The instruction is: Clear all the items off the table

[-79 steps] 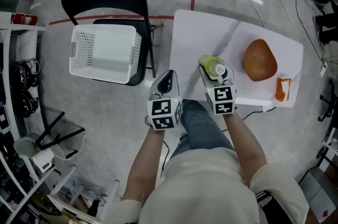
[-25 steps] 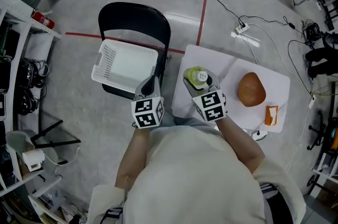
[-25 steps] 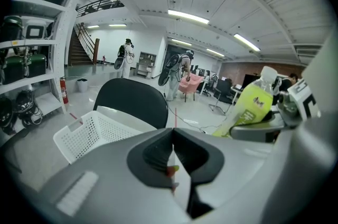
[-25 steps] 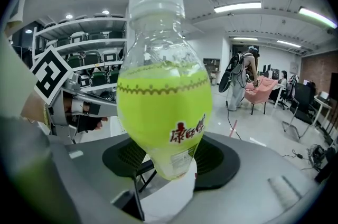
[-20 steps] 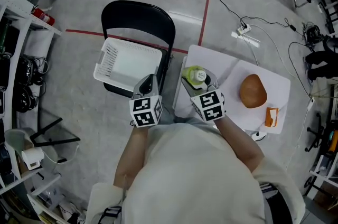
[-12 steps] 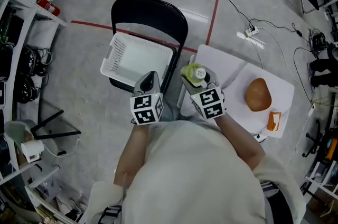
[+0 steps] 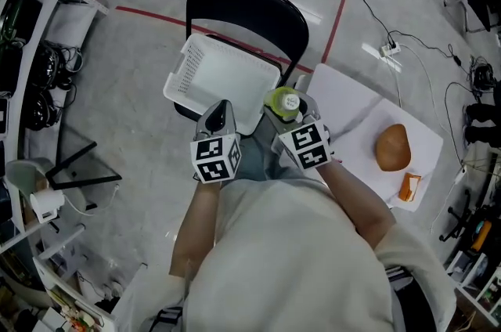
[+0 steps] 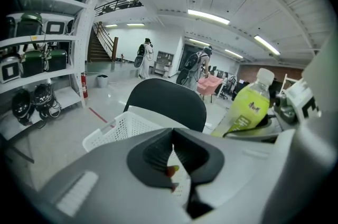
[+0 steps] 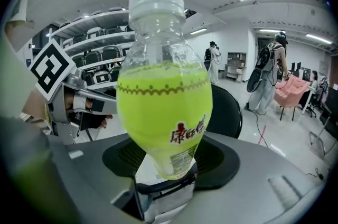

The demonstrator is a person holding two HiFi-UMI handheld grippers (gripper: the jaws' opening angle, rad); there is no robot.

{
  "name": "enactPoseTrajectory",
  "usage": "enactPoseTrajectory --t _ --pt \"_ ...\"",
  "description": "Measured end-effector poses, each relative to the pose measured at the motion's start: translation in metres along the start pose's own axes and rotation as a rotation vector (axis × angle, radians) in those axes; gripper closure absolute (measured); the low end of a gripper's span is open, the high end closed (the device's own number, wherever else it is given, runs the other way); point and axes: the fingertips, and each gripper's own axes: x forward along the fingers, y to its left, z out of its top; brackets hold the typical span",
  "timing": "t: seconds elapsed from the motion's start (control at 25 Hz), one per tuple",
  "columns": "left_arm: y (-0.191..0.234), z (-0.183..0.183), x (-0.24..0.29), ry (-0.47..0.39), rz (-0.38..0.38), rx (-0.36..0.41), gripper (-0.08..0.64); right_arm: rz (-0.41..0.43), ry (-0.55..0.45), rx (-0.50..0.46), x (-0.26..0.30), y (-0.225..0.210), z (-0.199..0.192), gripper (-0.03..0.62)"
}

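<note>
A bottle of yellow-green drink with a white cap (image 7: 283,100) (image 9: 163,96) hangs in the air with my right gripper (image 7: 290,115) (image 9: 163,167) shut on its lower body. In the head view it is beside the near right corner of a white slotted basket (image 7: 223,76) that sits on a black folding chair (image 7: 250,5). My left gripper (image 7: 218,117) (image 8: 173,139) is shut on nothing, just in front of the basket's near rim. The left gripper view shows the bottle (image 8: 247,106) to its right, with the basket (image 8: 119,130) and chair (image 8: 165,102) ahead.
The white table (image 7: 352,115) lies to the right, bearing a brown round loaf (image 7: 392,148) and a small orange packet (image 7: 409,186). Shelving with gear (image 7: 31,72) lines the left side. Cables (image 7: 407,48) run across the floor beyond the table.
Both grippers have moved left, away from the table toward the basket on the chair. The bottle has travelled with the right gripper from above the table's left edge to the basket's corner.
</note>
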Motion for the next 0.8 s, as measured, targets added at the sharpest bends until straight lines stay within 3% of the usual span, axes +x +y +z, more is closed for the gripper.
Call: enactPoseTrajectory --t 0.8 --pt "0.110 -0.018 0.037 0.068 0.078 -0.060 0.551 0.117 0.060 -0.057 0.143 0.051 0.020 0.330"
